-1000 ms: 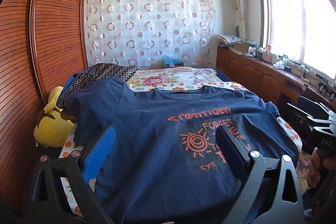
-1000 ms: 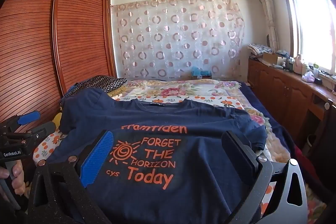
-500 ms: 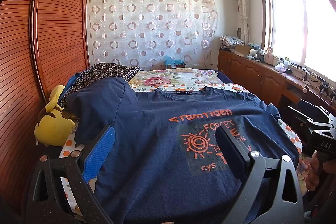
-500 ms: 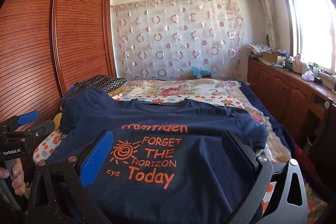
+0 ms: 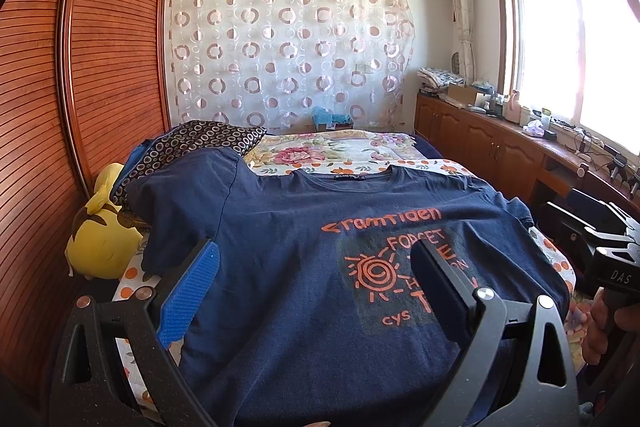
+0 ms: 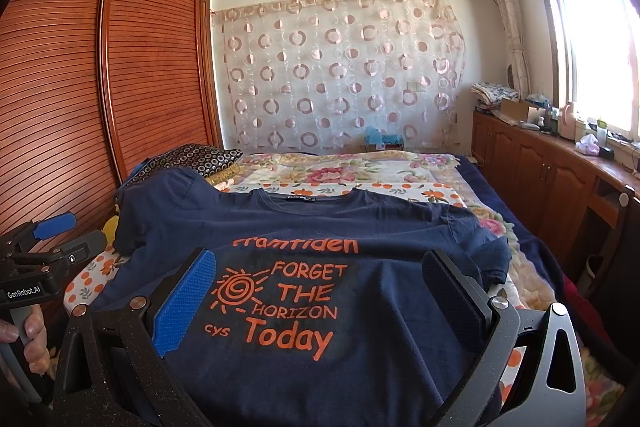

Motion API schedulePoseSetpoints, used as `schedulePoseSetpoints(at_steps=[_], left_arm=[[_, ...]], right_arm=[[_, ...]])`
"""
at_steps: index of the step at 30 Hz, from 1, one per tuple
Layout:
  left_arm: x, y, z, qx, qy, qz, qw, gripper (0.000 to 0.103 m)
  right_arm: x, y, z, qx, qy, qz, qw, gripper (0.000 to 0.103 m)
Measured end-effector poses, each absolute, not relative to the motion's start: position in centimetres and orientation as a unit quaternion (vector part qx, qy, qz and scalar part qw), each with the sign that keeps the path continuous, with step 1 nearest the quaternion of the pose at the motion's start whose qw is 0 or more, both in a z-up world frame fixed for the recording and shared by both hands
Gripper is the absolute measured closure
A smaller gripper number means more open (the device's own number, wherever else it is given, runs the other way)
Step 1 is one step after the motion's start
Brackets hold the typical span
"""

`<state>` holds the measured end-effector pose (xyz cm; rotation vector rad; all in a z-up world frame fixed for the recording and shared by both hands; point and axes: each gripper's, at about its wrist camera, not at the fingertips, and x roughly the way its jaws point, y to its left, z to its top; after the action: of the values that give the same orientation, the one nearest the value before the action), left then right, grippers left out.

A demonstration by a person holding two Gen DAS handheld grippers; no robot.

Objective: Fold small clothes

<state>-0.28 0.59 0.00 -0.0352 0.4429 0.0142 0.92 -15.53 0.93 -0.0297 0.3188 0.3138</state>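
- Far left, a louvred wooden wardrobe (image 5: 60, 107) runs along the side of the bed (image 5: 360, 147)
- A yellow plush toy (image 5: 102, 239) sits between the wardrobe and the bed edge, just beside the T-shirt's left sleeve
- A dark patterned pillow (image 5: 200, 143) lies behind that sleeve, which is draped partly up against it
- The left claw (image 5: 316, 279) hovers over the near, lower part of the navy T-shirt (image 5: 280, 227), its two fingers spread wide and holding nothing; the blue-padded finger (image 5: 190, 293) is over the shirt's left side, the other over the orange print
- The T-shirt lies flat and face up across the bed, collar away from the cameras, hem nearest them, orange lettering readable
- The right claw (image 6: 320, 299) is likewise above the hem end of the shirt, fingers wide apart and empty, the words of the print showing between them
- In the right wrist view the left claw's handle and the hand gripping it show at the left edge, off the shirt's side
- Behind the shirt, the floral bedspread (image 6: 340, 171) is uncovered up to the circle-patterned curtain (image 6: 340, 67)
- On the right, a wooden cabinet (image 6: 540, 163) under the window (image 6: 592, 47) carries assorted clutter
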Motion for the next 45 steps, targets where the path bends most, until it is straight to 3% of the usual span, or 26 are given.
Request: schedulePoseSetpoints(at_steps=[45], left_arm=[[-0.8, 0.3, 1.5, -0.010, 0.207, 0.007, 0.978, 0.006]], right_arm=[[0.8, -15.4, 0.8, -0.010, 0.145, 0.156, 0.977, 0.000]])
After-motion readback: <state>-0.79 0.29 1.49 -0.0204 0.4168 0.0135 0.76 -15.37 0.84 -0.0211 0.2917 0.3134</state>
